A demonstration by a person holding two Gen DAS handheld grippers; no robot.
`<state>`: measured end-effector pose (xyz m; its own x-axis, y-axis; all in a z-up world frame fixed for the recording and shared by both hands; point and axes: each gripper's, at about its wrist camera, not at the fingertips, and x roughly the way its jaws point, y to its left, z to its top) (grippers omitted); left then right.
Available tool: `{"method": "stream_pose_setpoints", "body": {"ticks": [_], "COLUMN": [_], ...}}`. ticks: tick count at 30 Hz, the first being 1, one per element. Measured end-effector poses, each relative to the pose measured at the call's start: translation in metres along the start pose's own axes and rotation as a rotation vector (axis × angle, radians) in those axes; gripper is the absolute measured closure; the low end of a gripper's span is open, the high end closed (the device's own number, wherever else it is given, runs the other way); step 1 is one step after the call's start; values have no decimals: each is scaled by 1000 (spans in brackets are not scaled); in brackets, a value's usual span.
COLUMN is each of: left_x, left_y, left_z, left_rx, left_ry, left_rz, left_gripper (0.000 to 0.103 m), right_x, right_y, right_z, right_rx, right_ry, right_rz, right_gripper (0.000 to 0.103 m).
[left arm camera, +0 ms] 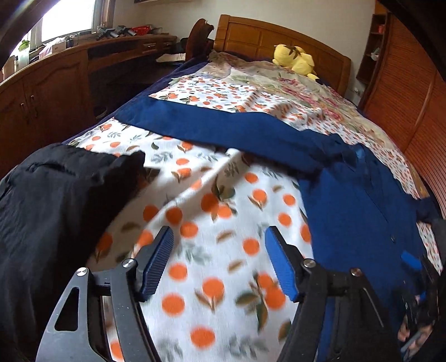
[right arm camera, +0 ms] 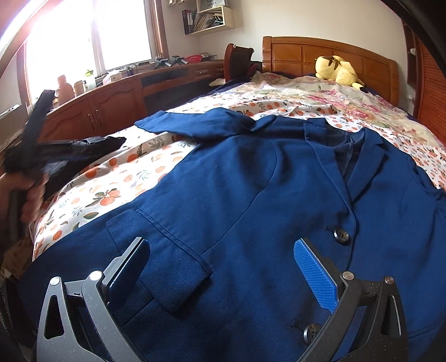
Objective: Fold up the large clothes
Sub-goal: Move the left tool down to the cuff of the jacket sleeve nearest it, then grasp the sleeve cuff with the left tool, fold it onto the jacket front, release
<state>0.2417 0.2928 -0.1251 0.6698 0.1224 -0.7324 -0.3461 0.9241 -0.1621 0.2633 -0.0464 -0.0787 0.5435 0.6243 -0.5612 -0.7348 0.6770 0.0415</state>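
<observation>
Lying flat: one blue jacket (right arm camera: 251, 195) is spread front-up on the orange-print bedsheet (left arm camera: 211, 222), its collar toward the wooden headboard (right arm camera: 329, 55).
Sleeves: one sleeve (left arm camera: 223, 125) is stretched out sideways from the jacket, away from the wardrobe (left arm camera: 412, 92); the other sleeve cannot be made out.
Buttons: two dark buttons (right arm camera: 341, 235) are counted down the jacket front.
Pocket flaps: one flap (right arm camera: 159, 245) is seen on the jacket, between the right gripper's fingers.
Other clothes: one black garment (left arm camera: 50, 200) is bunched beside the jacket, apart from it, on the sleeve's side.
Left gripper (left arm camera: 218, 259): the fingers are spread wide above bare sheet beside the jacket, with nothing between them.
Right gripper (right arm camera: 223, 267): the fingers are spread wide over the jacket's lower front, nothing pinched.
Open room: bare sheet is left between the jacket and the black garment, and between the jacket collar and the headboard.
Edges: the jacket hem is at the bed's near edge.
Toys: one yellow plush toy (right arm camera: 338, 69) is set against the headboard.
Containers: one wall shelf (right arm camera: 209, 19) beyond the jacket is filled with books and papers.
</observation>
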Motion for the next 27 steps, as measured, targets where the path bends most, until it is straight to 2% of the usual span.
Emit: {"method": "stream_pose_setpoints", "body": {"ticks": [11, 15, 18, 23, 25, 27], "left_x": [91, 109, 118, 142, 151, 158], "left_y": [10, 3, -5, 0, 2, 1], "left_z": [79, 88, 93, 99, 102, 105], "left_rx": [-124, -165, -154, -221, -247, -257], "left_ry": [38, 37, 39, 85, 103, 116], "left_rz": [-12, -53, -29, -45, -58, -53], "left_gripper": [36, 36, 36, 36, 42, 56], "right_x": [15, 17, 18, 17, 18, 18], "right_y": [-5, -8, -8, -6, -6, -5], "right_z": [4, 3, 3, 2, 1, 1], "right_rx": [17, 31, 37, 40, 42, 41], "right_ry": [-2, -1, -2, -17, -18, -19], "right_rz": [14, 25, 28, 26, 25, 23], "right_gripper": [0, 0, 0, 0, 0, 0]}}
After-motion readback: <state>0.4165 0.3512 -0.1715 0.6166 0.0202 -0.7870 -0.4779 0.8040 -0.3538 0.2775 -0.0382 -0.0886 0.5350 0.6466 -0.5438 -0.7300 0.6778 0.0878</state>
